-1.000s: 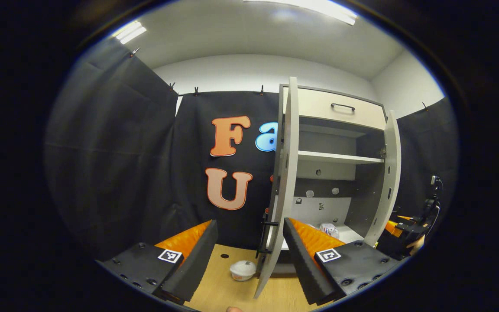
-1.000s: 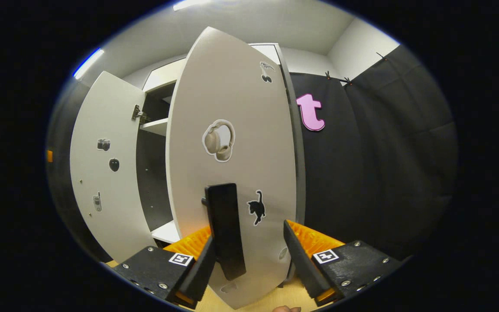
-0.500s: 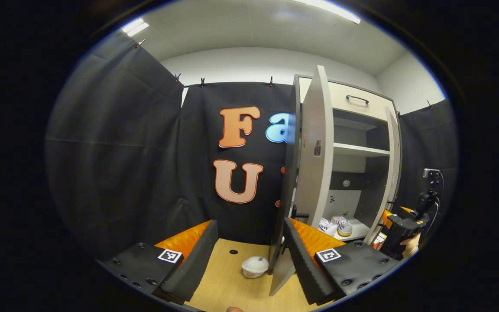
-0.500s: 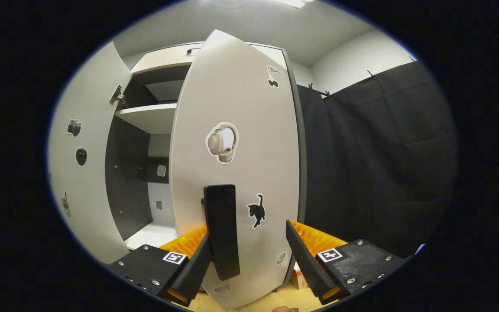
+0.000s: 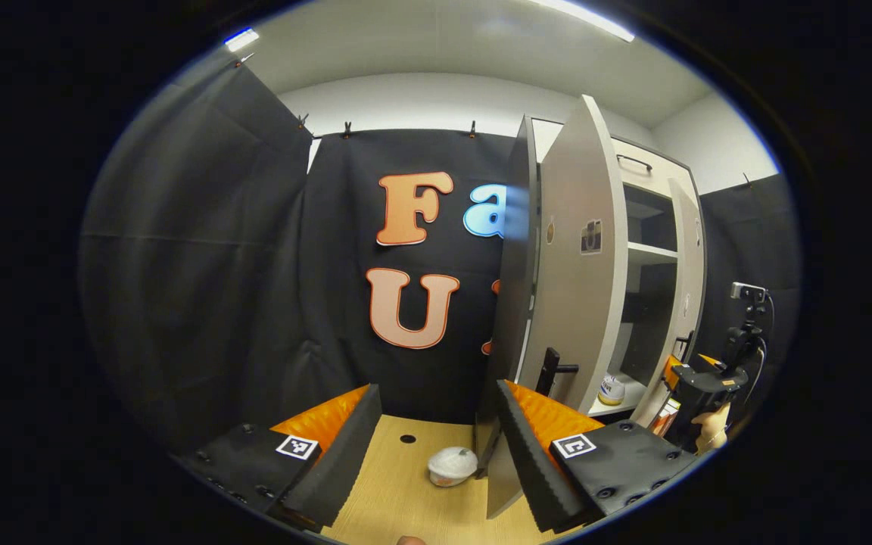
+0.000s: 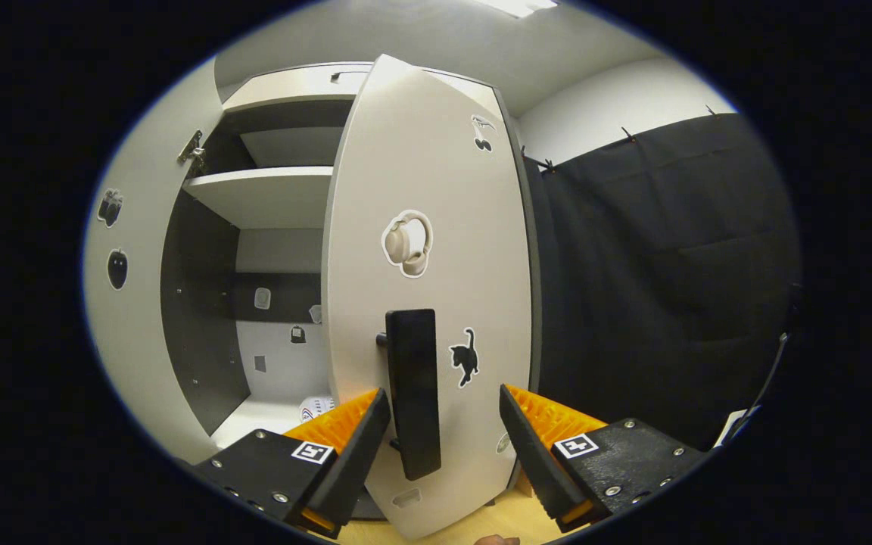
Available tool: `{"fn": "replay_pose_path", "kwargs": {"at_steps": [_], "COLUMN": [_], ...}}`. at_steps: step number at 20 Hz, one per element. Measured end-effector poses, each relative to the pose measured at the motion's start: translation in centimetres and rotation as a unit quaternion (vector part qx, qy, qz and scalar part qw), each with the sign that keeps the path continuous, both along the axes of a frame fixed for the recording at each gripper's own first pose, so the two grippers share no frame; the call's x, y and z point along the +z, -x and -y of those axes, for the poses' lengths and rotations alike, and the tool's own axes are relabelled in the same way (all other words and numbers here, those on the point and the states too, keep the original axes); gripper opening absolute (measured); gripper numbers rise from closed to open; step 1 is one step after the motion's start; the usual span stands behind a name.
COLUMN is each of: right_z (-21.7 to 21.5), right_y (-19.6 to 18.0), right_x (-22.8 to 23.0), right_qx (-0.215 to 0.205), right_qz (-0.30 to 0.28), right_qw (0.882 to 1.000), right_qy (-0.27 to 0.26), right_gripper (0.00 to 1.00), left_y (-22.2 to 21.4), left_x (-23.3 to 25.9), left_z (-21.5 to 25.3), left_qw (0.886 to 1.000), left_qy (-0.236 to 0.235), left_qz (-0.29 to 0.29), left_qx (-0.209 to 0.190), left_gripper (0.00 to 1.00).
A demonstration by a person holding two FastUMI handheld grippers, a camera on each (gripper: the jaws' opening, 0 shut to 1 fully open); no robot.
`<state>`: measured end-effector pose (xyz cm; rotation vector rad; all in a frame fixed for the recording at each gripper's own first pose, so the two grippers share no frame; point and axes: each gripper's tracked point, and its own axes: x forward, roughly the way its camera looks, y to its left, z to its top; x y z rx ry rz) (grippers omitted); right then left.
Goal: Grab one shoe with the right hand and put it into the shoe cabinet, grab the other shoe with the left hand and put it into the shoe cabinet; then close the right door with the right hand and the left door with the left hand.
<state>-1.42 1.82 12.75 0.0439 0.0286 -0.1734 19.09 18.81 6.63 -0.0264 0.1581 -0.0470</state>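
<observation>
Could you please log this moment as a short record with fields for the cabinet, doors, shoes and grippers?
cabinet: shoe cabinet, shelf and bottom compartment in sight
right door: right door partly open, black handle between the fingers of the right gripper, not clamped
left door: left door partly open, beside the left gripper
shoes: one shoe on the cabinet floor
grippers: both open
floor: white bowl on the wooden floor by the left door

Right tongs [image 6: 443,446] gape at right door [image 6: 428,189] handle [image 6: 413,390]; shoe [image 6: 316,409] inside cabinet [image 6: 284,197].
</observation>
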Motion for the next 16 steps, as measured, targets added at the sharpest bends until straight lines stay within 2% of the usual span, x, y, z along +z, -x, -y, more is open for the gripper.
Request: {"fn": "replay_pose_path", "kwargs": {"at_steps": [5, 10, 16], "right_z": [-0.8, -2.4, -1.8], "right_y": [-0.6, 0.9, 4.0], "right_x": [0.0, 1.2, 2.6], "right_qx": [-0.004, 0.023, 0.048], "right_qz": [0.002, 0.008, 0.003], "right_qw": [1.000, 1.000, 0.999], "right_qy": [0.011, 0.002, -0.001], "right_gripper": [0.89, 0.92, 0.93], "left_y": [-1.6, -2.4, -2.4], "left_x": [-2.2, -4.1, -5.5], "left_z": [2.8, 6.8, 9.7], "left_qw": [0.998, 0.991, 0.984], "left_qy": [0.017, 0.028, 0.042], "left_qz": [-0.017, -0.035, -0.048], "left_qx": [-0.059, -0.126, -0.169], "left_gripper": [0.96, 0.96, 0.98]}}
